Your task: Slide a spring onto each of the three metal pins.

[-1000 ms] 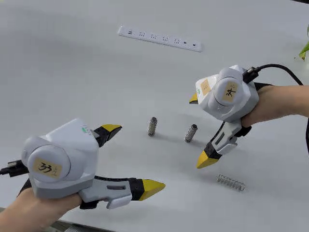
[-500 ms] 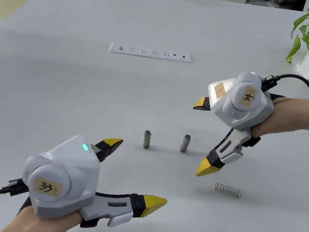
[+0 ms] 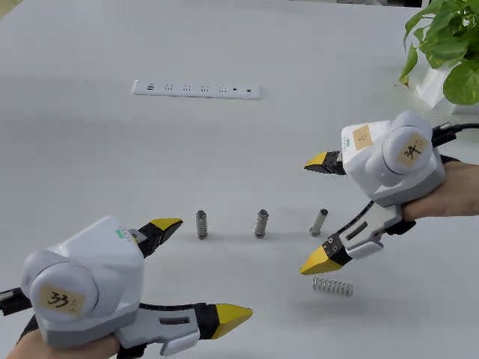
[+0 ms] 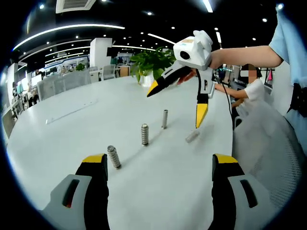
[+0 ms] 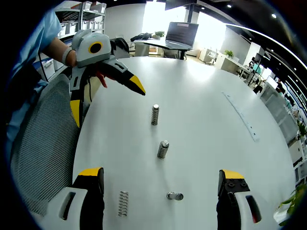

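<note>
Since one bare silver metal pin stands ahead of the released right claw, it must next grasp the coiled steel spring beside its jaw.

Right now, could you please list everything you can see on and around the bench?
Sprung pins: two, silver, standing mid-table.
Bare pin: one, silver, right of those in the head view.
Loose spring: one, silver, lying near the bare pin.
Power strip: one, white, far side.
Plant: one, green, far right corner.
Table: one, pale grey.
Left gripper: white, yellow tips, open.
Right gripper: same colours, open, near the bare pin.
</note>
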The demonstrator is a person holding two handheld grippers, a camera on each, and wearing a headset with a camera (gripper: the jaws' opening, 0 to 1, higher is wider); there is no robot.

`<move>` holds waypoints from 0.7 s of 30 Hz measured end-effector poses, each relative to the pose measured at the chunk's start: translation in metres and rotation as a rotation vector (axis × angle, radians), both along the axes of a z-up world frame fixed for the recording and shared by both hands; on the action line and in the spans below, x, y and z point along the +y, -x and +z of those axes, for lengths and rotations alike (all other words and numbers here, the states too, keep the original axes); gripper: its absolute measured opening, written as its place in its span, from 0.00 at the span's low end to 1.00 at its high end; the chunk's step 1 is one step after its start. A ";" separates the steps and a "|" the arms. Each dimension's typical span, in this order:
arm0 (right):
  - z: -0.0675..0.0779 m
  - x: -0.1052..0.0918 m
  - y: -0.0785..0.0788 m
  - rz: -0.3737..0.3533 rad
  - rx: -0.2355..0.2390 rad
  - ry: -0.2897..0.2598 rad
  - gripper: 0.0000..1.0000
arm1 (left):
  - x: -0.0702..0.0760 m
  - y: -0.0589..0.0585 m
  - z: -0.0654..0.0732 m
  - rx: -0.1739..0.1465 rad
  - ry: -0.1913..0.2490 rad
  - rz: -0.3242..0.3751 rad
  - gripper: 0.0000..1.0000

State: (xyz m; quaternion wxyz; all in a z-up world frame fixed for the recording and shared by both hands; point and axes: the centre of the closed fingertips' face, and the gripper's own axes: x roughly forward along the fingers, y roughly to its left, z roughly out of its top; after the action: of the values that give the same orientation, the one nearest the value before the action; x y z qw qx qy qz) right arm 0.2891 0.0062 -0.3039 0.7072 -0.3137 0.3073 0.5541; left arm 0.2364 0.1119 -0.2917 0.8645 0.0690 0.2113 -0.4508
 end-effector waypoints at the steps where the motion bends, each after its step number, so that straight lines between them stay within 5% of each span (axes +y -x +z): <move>1: 0.000 -0.003 0.002 -0.008 -0.004 -0.001 0.99 | -0.001 0.000 0.000 0.000 -0.003 -0.007 0.88; 21: -0.001 -0.084 0.038 -0.245 -0.003 -0.074 0.99 | -0.066 0.003 -0.009 0.010 -0.046 -0.222 0.86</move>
State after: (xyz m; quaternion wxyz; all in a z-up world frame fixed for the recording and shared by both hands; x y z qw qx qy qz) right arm 0.2509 -0.0778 -0.3047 0.7812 -0.2485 0.3215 0.4738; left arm 0.2338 0.0459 -0.3008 0.8063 0.1094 0.2171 -0.5392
